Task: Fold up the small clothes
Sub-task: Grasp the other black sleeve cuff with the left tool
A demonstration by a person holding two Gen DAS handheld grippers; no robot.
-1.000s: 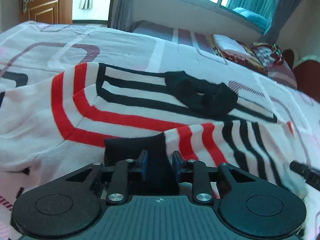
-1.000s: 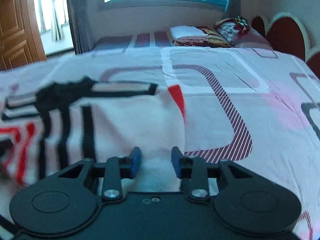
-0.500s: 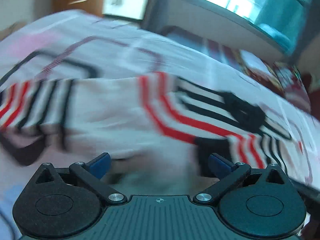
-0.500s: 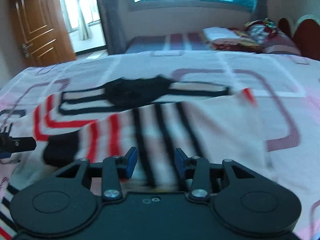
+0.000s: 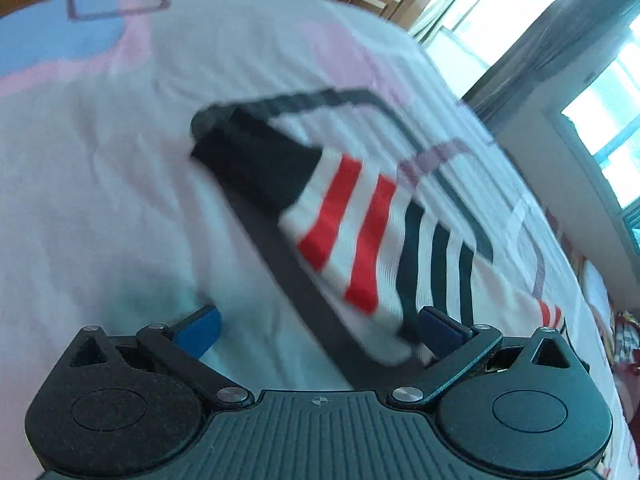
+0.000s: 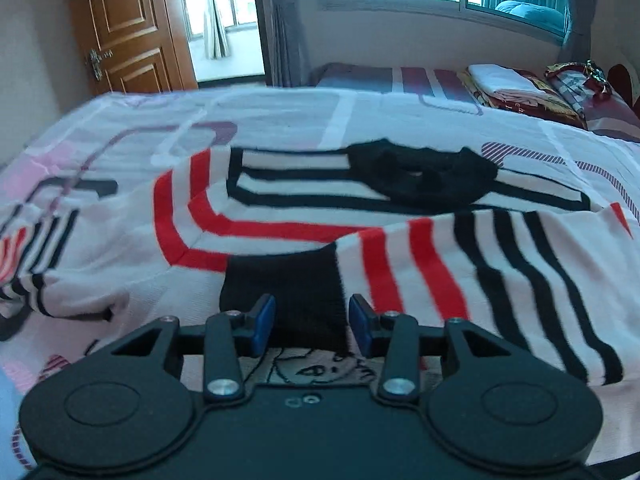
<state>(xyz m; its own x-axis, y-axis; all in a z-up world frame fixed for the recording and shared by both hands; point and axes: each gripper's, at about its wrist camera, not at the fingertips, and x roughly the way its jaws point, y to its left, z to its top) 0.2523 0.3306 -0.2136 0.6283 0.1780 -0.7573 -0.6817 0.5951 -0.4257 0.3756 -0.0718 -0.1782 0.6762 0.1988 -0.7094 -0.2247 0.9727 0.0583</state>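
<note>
A white sweater (image 6: 280, 216) with red and black stripes and a black collar (image 6: 424, 176) lies spread on the bed. Its right sleeve is folded across the body, black cuff (image 6: 288, 284) toward me. My right gripper (image 6: 312, 324) is narrowly open with the cuff's edge between its blue pads, not clamped. The other sleeve (image 5: 360, 236), with its black cuff (image 5: 256, 168), lies stretched on the sheet in the blurred left wrist view. My left gripper (image 5: 320, 328) is wide open and empty just over that sleeve's near end.
The patterned bedsheet (image 6: 400, 120) covers the whole bed. Folded bedding and pillows (image 6: 520, 92) lie at the far right by the headboard. A wooden door (image 6: 128, 24) and a window stand beyond the bed.
My left gripper let go of the folded sleeve's cuff, opened wide and swung left to the other sleeve. My right gripper swung left to the folded sleeve's cuff.
</note>
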